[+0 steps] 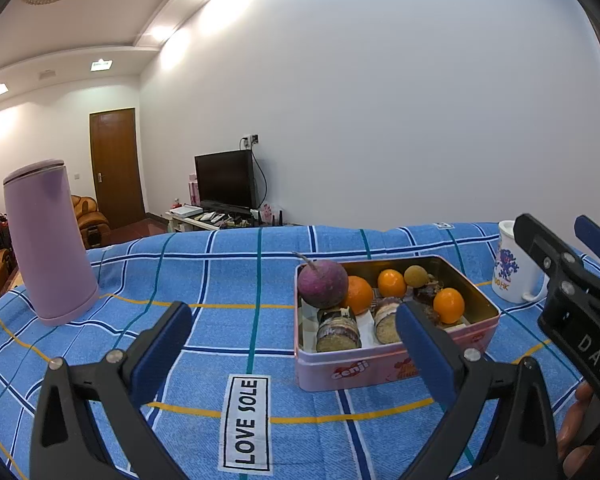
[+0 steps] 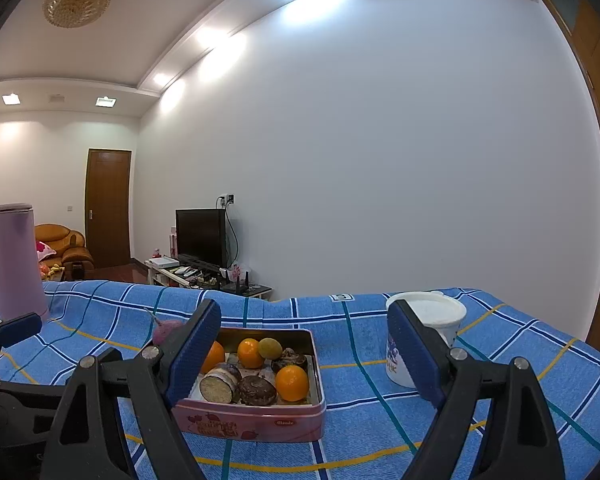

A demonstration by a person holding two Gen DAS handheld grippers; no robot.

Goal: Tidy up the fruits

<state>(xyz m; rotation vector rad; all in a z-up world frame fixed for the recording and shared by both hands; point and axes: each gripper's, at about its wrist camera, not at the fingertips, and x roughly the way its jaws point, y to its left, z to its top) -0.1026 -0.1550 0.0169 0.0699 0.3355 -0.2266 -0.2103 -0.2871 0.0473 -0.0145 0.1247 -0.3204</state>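
Blue checked cloth [image 1: 228, 280] covers the table, and a pink tin [image 1: 396, 364] on it holds the fruits: three oranges [image 1: 449, 305], a purple round one [image 1: 322, 283] perched on the near-left corner, a small yellowish one [image 1: 416, 276], plus dark cakes [image 2: 257, 390]. Both the left gripper [image 1: 294, 340] and right gripper [image 2: 304, 354] hang short of the tin, jaws spread wide and empty. A careless reach could roll the purple fruit off the rim, or nudge the white mug [image 2: 424, 332] beside the tin. The right gripper's left finger hides part of the tin's contents; what the cakes are stays unclear.
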